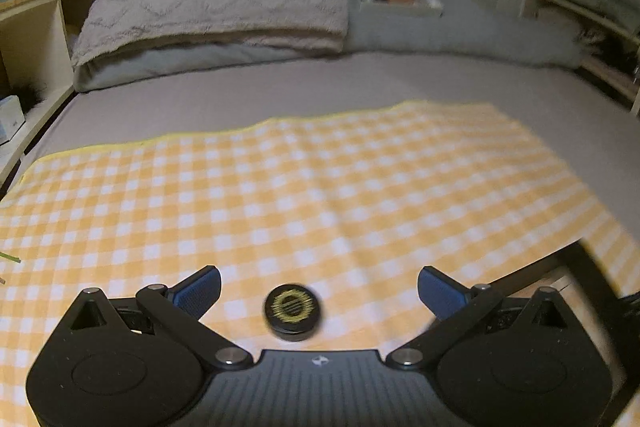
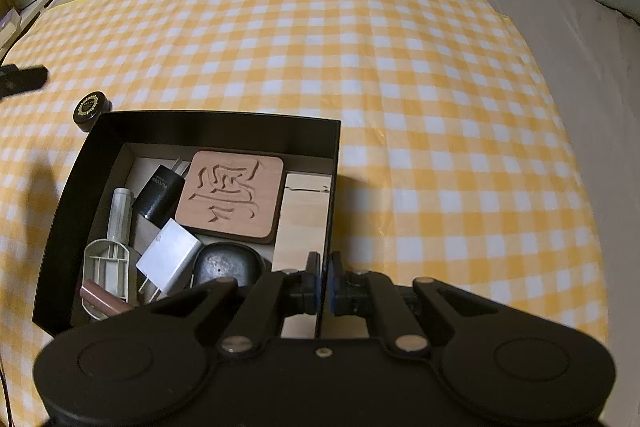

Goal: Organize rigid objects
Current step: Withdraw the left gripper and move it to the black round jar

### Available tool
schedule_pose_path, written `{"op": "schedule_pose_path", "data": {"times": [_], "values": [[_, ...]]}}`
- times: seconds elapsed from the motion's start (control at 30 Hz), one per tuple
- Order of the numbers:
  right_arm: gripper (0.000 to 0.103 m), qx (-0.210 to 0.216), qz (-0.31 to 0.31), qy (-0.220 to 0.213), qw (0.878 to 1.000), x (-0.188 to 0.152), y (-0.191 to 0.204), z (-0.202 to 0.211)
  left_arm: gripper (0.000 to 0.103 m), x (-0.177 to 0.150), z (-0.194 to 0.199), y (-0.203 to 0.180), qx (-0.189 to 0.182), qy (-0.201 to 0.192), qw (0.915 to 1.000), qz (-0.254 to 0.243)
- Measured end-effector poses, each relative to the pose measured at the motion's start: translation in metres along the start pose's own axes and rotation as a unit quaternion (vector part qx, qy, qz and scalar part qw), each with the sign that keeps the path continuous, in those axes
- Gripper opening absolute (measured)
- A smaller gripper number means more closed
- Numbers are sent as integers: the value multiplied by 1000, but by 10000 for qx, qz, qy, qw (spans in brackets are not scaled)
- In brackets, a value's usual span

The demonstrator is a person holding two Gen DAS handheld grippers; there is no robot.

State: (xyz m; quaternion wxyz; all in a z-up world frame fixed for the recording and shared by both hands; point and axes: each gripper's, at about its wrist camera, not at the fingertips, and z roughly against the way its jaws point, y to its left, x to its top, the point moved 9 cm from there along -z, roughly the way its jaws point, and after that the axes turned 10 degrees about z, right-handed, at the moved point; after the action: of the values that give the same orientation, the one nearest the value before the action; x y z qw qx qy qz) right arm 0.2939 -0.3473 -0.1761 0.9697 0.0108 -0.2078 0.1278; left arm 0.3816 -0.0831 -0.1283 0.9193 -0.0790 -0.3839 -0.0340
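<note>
Right wrist view — right gripper (image 2: 324,281) (jaws pinched on box wall (image 2: 329,211)) angled steeply down.

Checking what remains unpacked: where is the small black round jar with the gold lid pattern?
The jar lies on the checked cloth between the open left tongs; the right wrist view shows it just outside the black box's far left corner.

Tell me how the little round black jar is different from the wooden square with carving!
The jar is round and black with a gold pattern on its lid; the wooden square is flat, tan, with rounded corners and a carved character. The jar sits outside the black box on the checked cloth; the wooden square lies inside the box, on top of other things. No gripper holds either.
</note>
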Motion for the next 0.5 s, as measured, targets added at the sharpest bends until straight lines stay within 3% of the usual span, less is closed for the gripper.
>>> {"op": "schedule_pose_path", "data": {"times": [0.13, 0.2, 0.3, 0.43, 0.5], "values": [[4, 4, -5, 1, 10000, 0, 0, 0, 100, -11, -26, 16, 96, 289, 9994, -142], [4, 8, 1, 3, 10000, 0, 1, 0, 92, -16, -37, 21, 115, 441, 9988, -154], [4, 3, 6, 2, 10000, 0, 0, 0, 89, -24, -50, 27, 20, 649, 9979, -32], [5, 15, -4, 1, 10000, 0, 1, 0, 88, -30, -58, 26, -181, 665, 9976, -68], [5, 57, -22, 22, 10000, 0, 1, -1, 82, -32, -61, 24, -275, 644, 9975, -95]]}}
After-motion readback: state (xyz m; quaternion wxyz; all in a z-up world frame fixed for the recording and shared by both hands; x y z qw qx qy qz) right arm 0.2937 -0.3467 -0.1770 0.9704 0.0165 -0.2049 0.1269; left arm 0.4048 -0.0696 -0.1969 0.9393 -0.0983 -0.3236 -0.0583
